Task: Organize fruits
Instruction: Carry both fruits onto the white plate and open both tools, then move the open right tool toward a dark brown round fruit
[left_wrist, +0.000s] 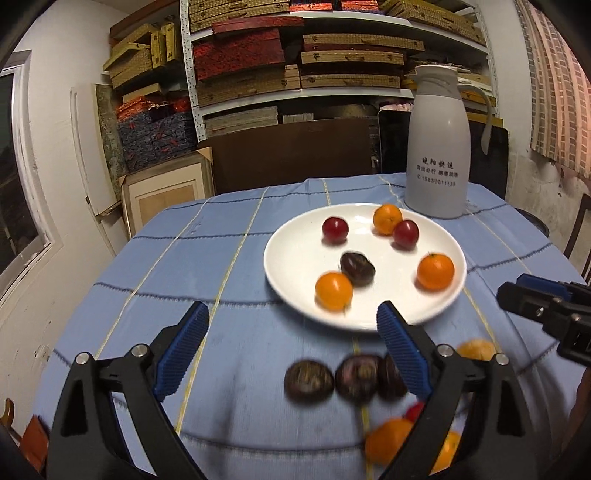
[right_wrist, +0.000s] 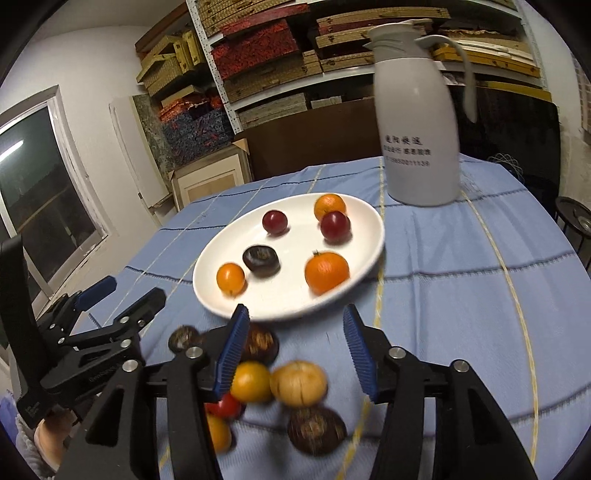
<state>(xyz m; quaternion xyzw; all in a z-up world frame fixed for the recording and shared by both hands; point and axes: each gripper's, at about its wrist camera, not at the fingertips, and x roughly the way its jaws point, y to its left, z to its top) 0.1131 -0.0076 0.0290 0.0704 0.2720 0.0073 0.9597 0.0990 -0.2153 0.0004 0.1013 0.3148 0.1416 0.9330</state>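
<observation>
A white plate (left_wrist: 291, 236) (right_wrist: 365, 221) on the blue tablecloth holds three oranges, two red fruits and one dark fruit (left_wrist: 357, 268) (right_wrist: 260, 260). Loose fruit lies in front of it: dark ones (left_wrist: 309, 380) (right_wrist: 317, 429), oranges (left_wrist: 388, 439) (right_wrist: 251, 381), a pale round one (right_wrist: 298, 382) and a small red one (right_wrist: 223, 405). My left gripper (left_wrist: 291, 328) is open and empty, above the loose dark fruits; it also shows in the right wrist view (right_wrist: 122, 295). My right gripper (right_wrist: 293, 325) is open and empty, above the loose pile; it also shows in the left wrist view (left_wrist: 532, 295).
A tall grey thermos jug (left_wrist: 437, 144) (right_wrist: 419, 114) stands behind the plate at the back right. The round table's edge (left_wrist: 147, 221) falls off at the left. Shelves of boxes fill the back wall, and a window is at the left.
</observation>
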